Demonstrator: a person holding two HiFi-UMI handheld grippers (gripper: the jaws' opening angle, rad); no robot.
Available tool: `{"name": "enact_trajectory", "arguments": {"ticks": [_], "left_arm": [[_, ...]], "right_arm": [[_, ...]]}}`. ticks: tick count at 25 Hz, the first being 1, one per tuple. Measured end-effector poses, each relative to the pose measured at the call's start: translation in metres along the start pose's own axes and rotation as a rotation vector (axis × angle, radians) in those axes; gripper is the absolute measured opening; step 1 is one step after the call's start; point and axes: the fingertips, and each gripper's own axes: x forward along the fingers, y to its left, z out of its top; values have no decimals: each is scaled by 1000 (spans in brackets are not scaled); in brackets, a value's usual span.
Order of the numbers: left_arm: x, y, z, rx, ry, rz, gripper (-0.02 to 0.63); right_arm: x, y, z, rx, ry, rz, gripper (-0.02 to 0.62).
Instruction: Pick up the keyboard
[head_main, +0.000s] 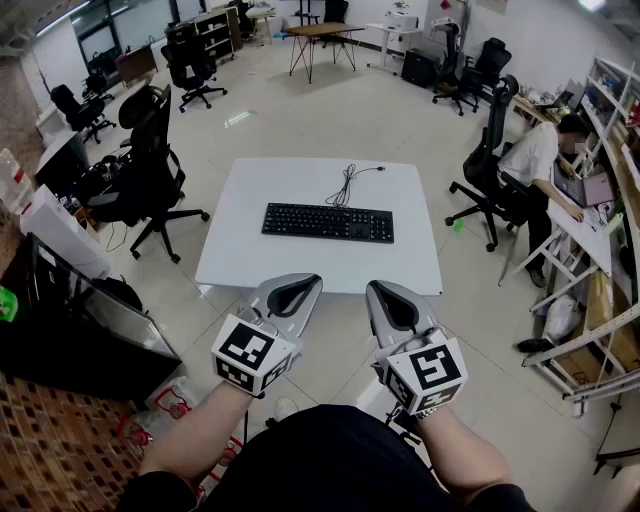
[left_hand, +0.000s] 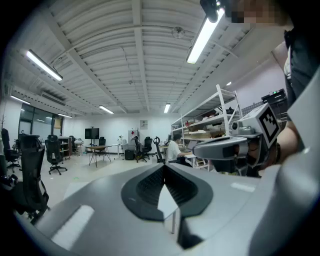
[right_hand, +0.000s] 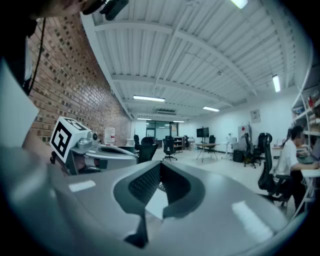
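Basically, only the head view showed the black keyboard (head_main: 328, 222): flat on the white counter (head_main: 240, 255), roughly centred, its cable (head_main: 348, 182) looped twd the far edge. Same view had the left gripper (head_main: 308, 280) & right gripper (head_main: 376, 288) side by side, short of the counter's near edge, well apart from the keyboard, neither touching it. The gripper views gave what the head view couldn't: each gripper's jaws pressed together at the tips, nothing pinched btwn them. Left gripper view also caught the other gripper off to its right, plus white shelving (left_hand: 210, 117); right gripper view caught a brick wall (right_hand: 65, 85). In both, the jaw bodies blocked most of the counter; only a white sliver showed thru the gap, keyboard not made out for sure. Room: open office w/ pale floor (head_main: 330, 110), black office chairs (head_main: 150, 165), a person (head_main: 535, 160) seated at a desk on the right, ribbed ceiling w/ strip lights (left_hand: 205, 35).
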Motion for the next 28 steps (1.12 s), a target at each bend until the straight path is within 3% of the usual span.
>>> {"name": "enact_trajectory", "arguments": {"ticks": [9, 17, 28], "left_arm": [[11, -12, 0, -41, 0, 21, 5], [18, -1, -20, -173, 37, 34, 6], [49, 95, -67, -368, 117, 87, 72]], "right_arm": [[-16, -10, -3, -2, 2, 30, 3], [-23, -24, -9, -6, 2, 40, 3], [13, -44, -19, 19, 37, 0, 3]]}}
